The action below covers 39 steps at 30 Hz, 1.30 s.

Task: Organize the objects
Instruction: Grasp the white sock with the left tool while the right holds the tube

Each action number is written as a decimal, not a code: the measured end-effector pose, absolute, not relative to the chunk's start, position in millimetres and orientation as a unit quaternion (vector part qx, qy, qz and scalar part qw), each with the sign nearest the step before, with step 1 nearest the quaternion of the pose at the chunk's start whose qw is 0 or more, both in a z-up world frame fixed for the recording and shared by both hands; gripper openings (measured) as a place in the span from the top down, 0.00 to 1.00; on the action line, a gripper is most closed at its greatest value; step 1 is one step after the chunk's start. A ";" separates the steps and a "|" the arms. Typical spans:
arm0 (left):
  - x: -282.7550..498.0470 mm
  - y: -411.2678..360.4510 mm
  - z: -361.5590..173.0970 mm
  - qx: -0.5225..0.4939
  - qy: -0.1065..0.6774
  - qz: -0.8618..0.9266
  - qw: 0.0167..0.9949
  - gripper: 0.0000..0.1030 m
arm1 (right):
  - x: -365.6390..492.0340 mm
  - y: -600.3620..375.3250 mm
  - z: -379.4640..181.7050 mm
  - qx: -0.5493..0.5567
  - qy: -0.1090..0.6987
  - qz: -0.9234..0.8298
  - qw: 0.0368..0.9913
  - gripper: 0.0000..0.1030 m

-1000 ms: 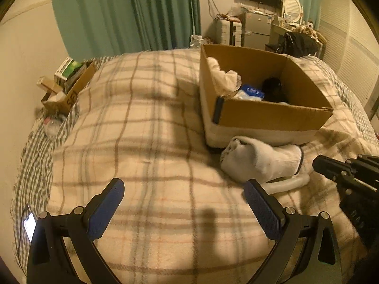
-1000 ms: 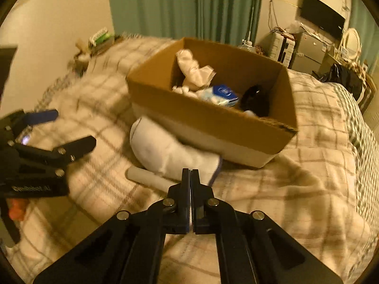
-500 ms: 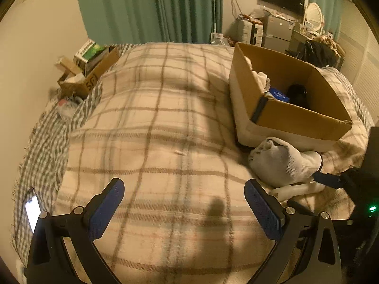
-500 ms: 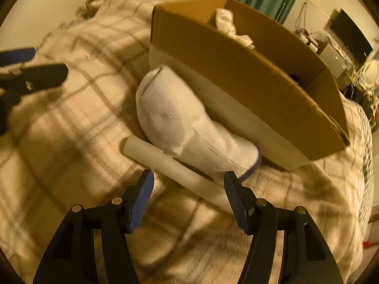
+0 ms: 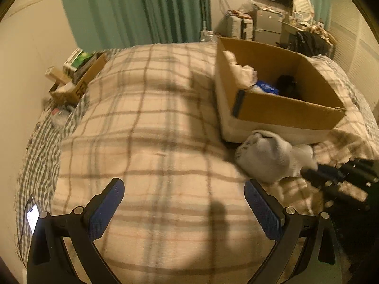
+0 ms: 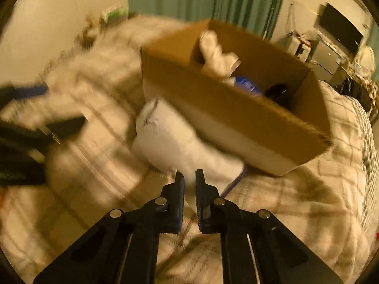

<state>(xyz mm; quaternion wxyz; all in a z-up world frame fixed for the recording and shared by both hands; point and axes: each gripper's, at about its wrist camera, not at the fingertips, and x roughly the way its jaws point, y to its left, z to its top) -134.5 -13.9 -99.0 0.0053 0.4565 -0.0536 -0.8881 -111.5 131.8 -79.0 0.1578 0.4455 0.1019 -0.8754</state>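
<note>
A white sock lies on the plaid blanket against the front of a cardboard box. The box holds white cloth, a blue item and a dark item. My right gripper is nearly shut at the sock's cuff end, with something white in the narrow gap; the view is blurred. The white tube seen earlier is hidden. My left gripper is open and empty over the blanket, left of the sock. The right gripper shows at the right edge of the left wrist view.
A plaid blanket covers the bed. A phone lies at the bed's left edge. A small box of clutter sits at the far left. Green curtains and furniture stand behind the bed.
My right gripper opened around the white tube and sock cuff, then closed to a narrow gap and drew back upward. The left gripper stayed open and shifted slightly.
</note>
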 end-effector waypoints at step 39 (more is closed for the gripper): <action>-124.2 40.7 -4.0 0.371 -0.035 -0.917 -0.144 0.55 | -66.9 217.5 30.3 0.372 -0.021 -0.925 0.075 0.93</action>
